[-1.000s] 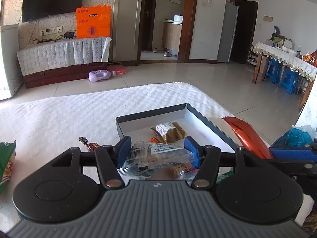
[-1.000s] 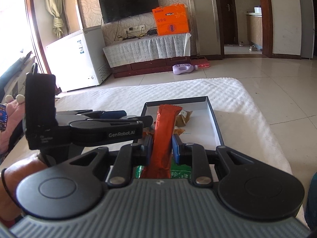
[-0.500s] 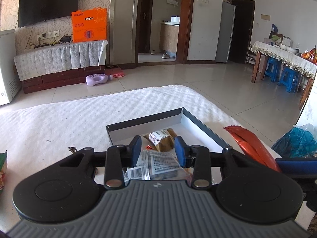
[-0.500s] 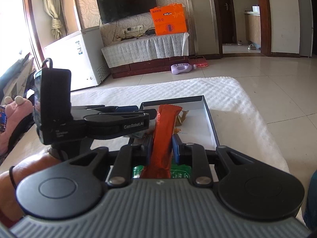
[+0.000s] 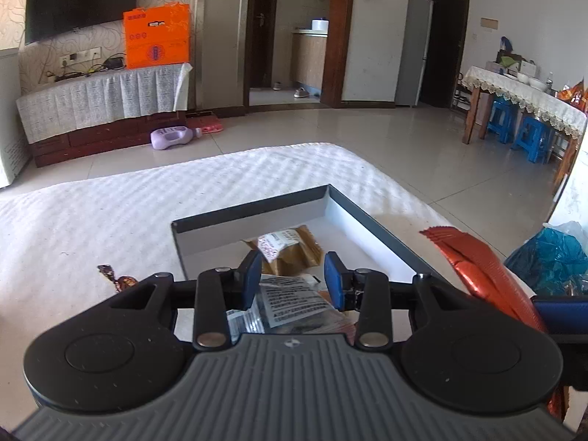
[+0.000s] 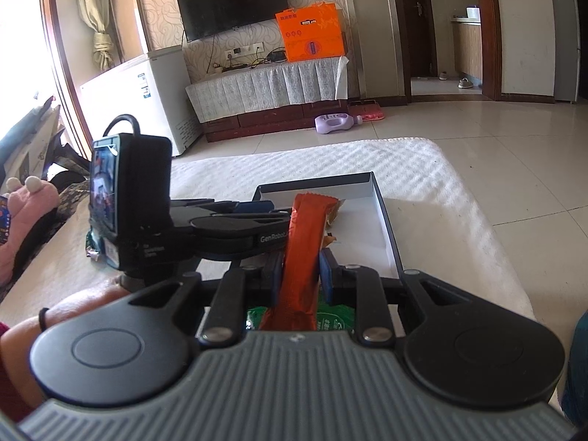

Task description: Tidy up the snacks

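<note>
A shallow grey box (image 5: 371,220) with a white inside lies on the white padded table (image 5: 147,198); it also shows in the right wrist view (image 6: 382,209). A brown snack packet (image 5: 290,246) lies in it. My left gripper (image 5: 293,278) is partly open over the box's near end, and a clear snack packet (image 5: 294,303) lies below and between its fingers; whether they touch it I cannot tell. My right gripper (image 6: 302,272) is shut on a long orange snack bar (image 6: 305,253), also seen in the left wrist view (image 5: 485,275), held beside the box.
A small wrapped candy (image 5: 117,277) lies on the table left of the box. A green packet (image 6: 330,321) lies under my right gripper. A blue plastic bag (image 5: 551,257) sits at the table's right edge. A pink plush toy (image 6: 25,217) is at far left.
My left gripper closed in on the clear packet, then widened again, and the packet sank lower between its fingers. The right gripper kept its hold on the orange bar and barely moved.
</note>
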`<state>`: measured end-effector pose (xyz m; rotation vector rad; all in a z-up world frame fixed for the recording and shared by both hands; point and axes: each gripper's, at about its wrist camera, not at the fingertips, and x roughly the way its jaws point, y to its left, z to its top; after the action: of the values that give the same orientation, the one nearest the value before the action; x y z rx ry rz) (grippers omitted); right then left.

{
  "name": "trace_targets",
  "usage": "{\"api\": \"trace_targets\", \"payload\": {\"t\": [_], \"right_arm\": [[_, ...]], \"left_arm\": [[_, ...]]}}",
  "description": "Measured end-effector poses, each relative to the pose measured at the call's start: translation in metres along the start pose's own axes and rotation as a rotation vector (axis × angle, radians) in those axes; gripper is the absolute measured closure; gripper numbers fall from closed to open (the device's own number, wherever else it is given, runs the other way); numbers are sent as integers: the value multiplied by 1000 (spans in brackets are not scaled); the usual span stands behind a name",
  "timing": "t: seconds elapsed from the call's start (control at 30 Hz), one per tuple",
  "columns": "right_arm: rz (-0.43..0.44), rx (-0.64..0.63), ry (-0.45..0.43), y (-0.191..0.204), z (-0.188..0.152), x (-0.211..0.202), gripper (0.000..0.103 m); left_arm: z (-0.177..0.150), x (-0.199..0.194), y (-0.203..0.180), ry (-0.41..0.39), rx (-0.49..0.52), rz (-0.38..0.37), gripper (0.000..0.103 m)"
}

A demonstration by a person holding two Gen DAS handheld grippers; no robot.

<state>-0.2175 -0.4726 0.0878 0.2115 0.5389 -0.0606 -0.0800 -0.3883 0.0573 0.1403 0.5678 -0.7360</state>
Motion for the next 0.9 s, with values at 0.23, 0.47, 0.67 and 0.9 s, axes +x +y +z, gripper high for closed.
{"api": "trace_targets", "payload": {"t": [0.23,0.47,0.67,0.9], "right_arm": [[-7,1,7,-2,0,2,78],[-4,-2,4,0,0,4,78],[-9,3,6,0,-2,6,78],[-11,3,15,6,-2,12,78]], "left_arm": [[0,8,-7,13,8,-10,59],[1,4,-3,7,-9,-13,55],[2,-5,6,-4,-30,-3,46],[4,-16,17,-19,-55,-4,46]]}}
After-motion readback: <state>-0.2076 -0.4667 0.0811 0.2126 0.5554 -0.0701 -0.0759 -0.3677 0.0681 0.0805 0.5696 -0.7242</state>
